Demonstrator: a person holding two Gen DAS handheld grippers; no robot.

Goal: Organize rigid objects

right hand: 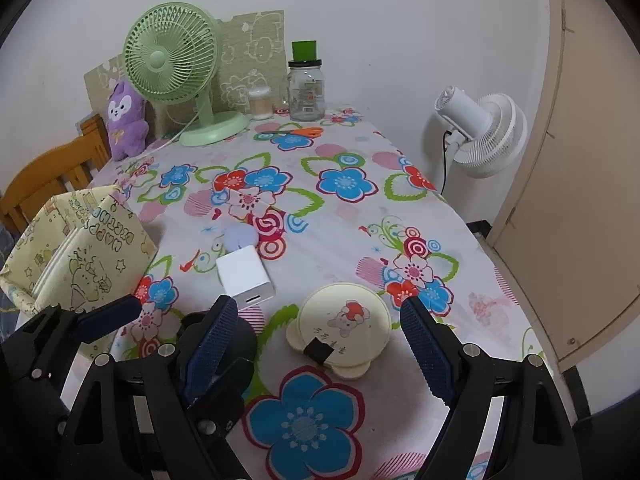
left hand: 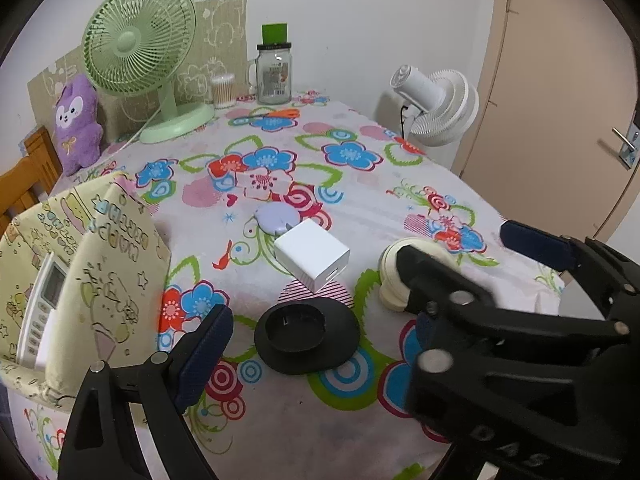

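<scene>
A white charger block (left hand: 311, 255) (right hand: 245, 272) lies mid-table beside a small lilac round case (left hand: 277, 219) (right hand: 240, 237). A black oval dish (left hand: 307, 337) sits just in front of my open, empty left gripper (left hand: 320, 344); in the right wrist view it is mostly hidden behind the fingers. A cream bear-shaped mirror (right hand: 343, 326) (left hand: 394, 280) lies between the fingers of my open, empty right gripper (right hand: 320, 344). A yellow fabric storage box (left hand: 80, 272) (right hand: 76, 252) at the left holds a white remote (left hand: 42, 304).
At the back stand a green desk fan (right hand: 176, 64), a purple plush (right hand: 124, 120), a glass jar (right hand: 306, 90), a cotton swab tub (right hand: 260, 102) and orange scissors (right hand: 298, 133). A white floor fan (right hand: 480, 132) and a door (right hand: 580, 160) are right of the table.
</scene>
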